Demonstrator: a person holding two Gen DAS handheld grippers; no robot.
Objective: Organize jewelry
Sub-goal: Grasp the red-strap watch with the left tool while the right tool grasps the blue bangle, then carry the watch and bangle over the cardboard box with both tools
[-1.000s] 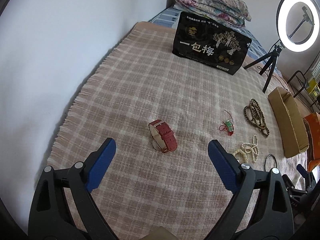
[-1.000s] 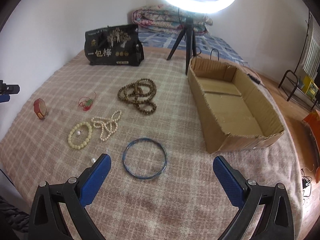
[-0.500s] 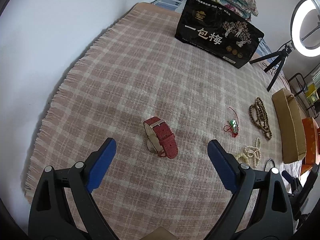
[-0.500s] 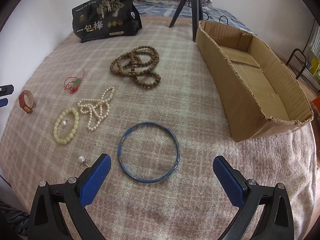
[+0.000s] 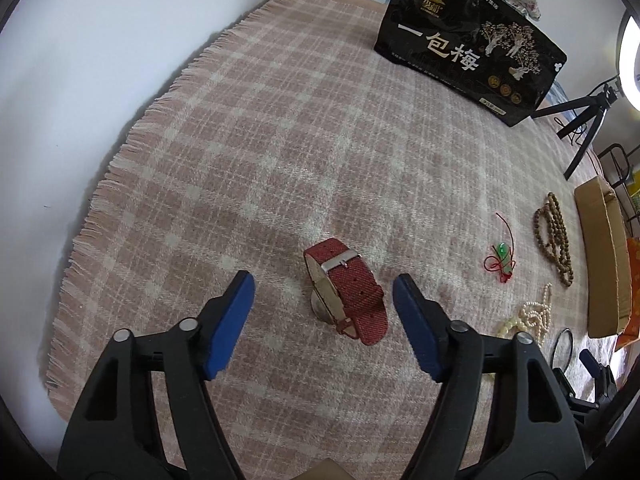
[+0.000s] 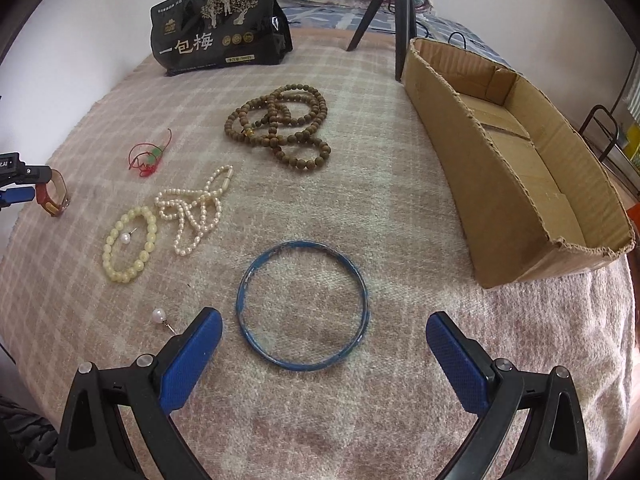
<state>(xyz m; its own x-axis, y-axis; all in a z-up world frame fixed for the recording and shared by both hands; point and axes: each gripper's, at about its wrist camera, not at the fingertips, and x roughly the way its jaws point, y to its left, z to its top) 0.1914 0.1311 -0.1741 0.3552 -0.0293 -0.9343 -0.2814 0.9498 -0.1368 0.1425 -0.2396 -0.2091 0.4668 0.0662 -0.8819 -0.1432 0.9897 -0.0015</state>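
My left gripper [image 5: 324, 300] has its blue-padded fingers [image 5: 230, 328] about half spread and closing, with the red woven-strap wristwatch [image 5: 346, 294] standing on edge between them; neither pad touches it, so I have hold of nothing. The watch sits a little nearer my right-hand pad (its silver buckle faces up and away from me). It rests on the pink-and-cream checked blanket [image 5: 248, 152]. Beyond the right finger lie a red cord with a green bead [image 5: 500, 260], then a coiled string of brown wooden beads [image 5: 554, 236], and closer in a white pearl strand [image 5: 536, 314]. Far ahead of the fingers stands a black printed pouch [image 5: 468, 44].

On the right wrist view, my right gripper [image 6: 324, 344] is spread wide and empty. A thin blue metal bangle [image 6: 301, 305] lies flat just ahead of the fingertips, between them but nearer the left pad, touching neither. Just outside the left finger [image 6: 188, 360] is a single pearl earring [image 6: 159, 315]. Further ahead on that side lie a pale yellow bead bracelet [image 6: 130, 244] with another pearl stud inside its ring, beside the pearl strand. Ahead of the right finger stands an open brown cardboard box [image 6: 472, 168], well apart from the bangle.
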